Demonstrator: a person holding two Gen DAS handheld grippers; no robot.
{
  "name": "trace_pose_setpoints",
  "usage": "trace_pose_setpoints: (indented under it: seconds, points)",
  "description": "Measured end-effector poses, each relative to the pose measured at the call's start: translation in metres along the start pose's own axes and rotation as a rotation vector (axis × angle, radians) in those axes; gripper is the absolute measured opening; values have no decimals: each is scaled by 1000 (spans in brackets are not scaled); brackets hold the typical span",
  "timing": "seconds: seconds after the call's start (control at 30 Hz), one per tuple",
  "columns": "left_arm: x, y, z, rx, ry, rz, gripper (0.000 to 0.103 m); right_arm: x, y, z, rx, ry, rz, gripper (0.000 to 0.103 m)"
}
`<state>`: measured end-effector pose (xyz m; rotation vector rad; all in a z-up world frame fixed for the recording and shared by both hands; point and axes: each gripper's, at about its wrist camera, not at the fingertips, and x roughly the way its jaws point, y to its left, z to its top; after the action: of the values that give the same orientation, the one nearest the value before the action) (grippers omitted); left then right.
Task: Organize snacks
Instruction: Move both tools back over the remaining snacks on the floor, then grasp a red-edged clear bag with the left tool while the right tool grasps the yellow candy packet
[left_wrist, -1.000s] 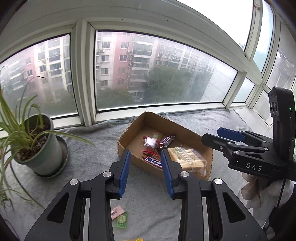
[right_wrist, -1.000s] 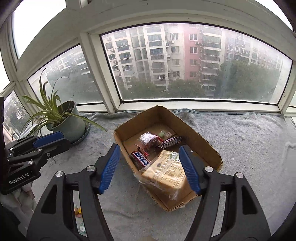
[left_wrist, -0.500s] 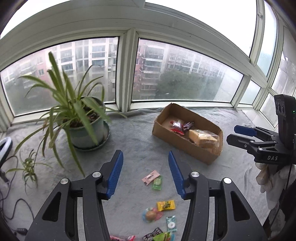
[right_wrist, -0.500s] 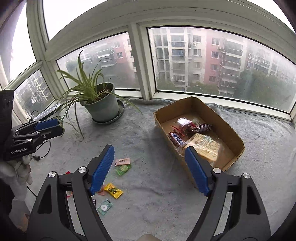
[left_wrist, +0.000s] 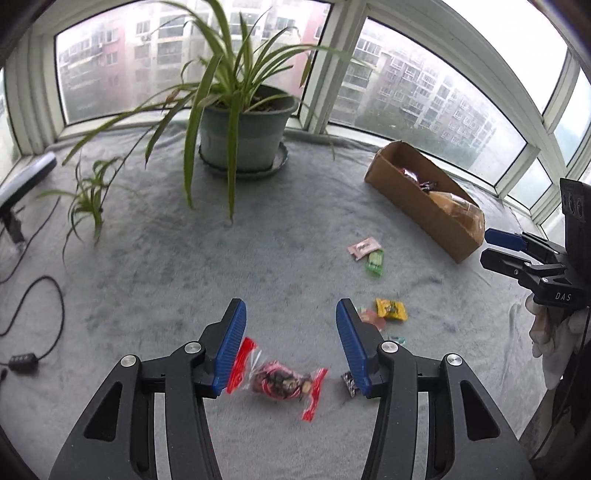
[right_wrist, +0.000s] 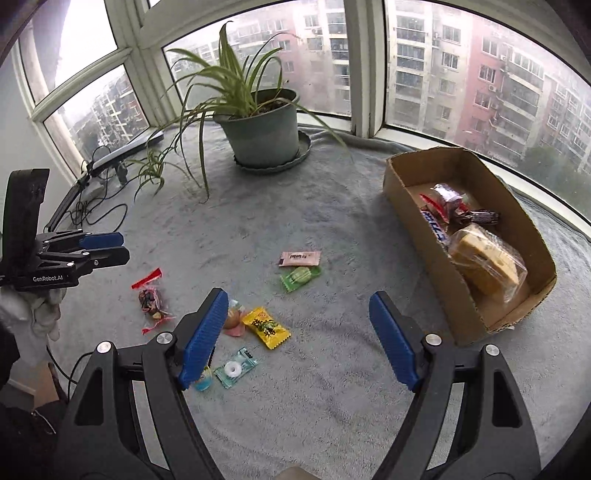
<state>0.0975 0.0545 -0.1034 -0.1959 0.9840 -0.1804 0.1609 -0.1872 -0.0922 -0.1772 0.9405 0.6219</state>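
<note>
Snacks lie loose beneath both hand-held grippers: left hand-held gripper (left_wrist: 291, 347), jaws spread and empty, brackets the red-ended candy (left_wrist: 277, 377), apparently to grab it; right hand-held gripper (right_wrist: 300, 338) gapes likewise, cardboard box (right_wrist: 413, 225) beyond.

Loose snacks (right_wrist: 269, 326) lie mid-frame on the blanket (right_wrist: 332, 387); the cardboard box (right_wrist: 406, 206) sits right, the potted plant (right_wrist: 264, 136) behind at upper centre.

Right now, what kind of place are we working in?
Probably a bay window ledge or enclosed balcony in a flat, high up. Curved windows look out on apartment blocks, a potted plant stands by the glass, and a grey blanket covers the ledge where the snacks lie.
</note>
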Motion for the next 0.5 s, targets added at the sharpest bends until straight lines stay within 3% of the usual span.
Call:
trace_pose_setpoints:
  seconds: [0.2,0.33,0.5]
  points:
    - [10,10,-33,-77,73,-16,50,32,14,-9,-77,89,41,81]
    - [15,14,-46,-119,108,-27,50,59,19,-17,-136,161,45,66]
    - [28,21,-55,-160,147,-29,50,84,20,-22,-187,226,48,64]
